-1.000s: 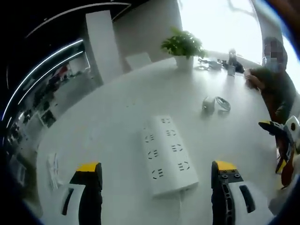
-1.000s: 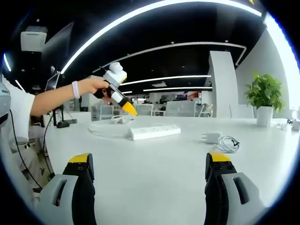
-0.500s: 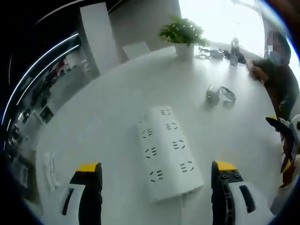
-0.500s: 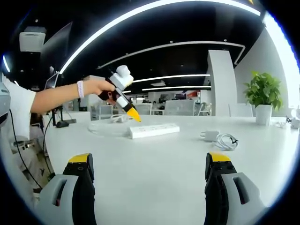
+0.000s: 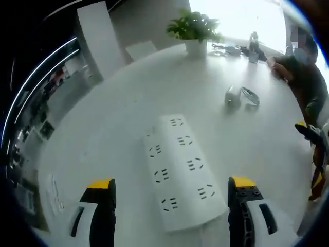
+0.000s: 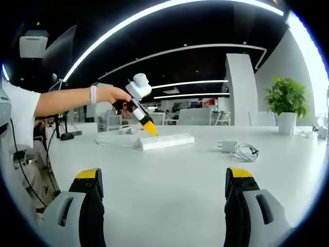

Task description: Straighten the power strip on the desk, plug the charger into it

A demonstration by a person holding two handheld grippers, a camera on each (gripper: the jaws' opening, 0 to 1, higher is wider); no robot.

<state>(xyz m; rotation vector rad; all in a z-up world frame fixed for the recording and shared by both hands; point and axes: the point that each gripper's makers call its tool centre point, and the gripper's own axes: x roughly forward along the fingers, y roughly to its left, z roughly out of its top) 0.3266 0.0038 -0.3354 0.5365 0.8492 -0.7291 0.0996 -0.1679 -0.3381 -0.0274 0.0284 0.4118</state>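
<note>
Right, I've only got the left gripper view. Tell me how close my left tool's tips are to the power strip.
Observer: In the right gripper view, the left tool tilts down, yellow tips just over the power strip's end on the hand's side; I can't tell if they touch.
Operator: Now report the right tool.
Observer: The right tool is open and holds nothing, low over bare table.
Operator: Check the strip's cord.
Observer: A white cord looks to loop on the table past that same end.

I see a white desk (image 5: pixel 123 103) carrying a power strip (image 5: pixel 182 170) at center, charger (image 5: pixel 232 95) upper right, potted plant (image 5: pixel 194 32) at top.
</note>
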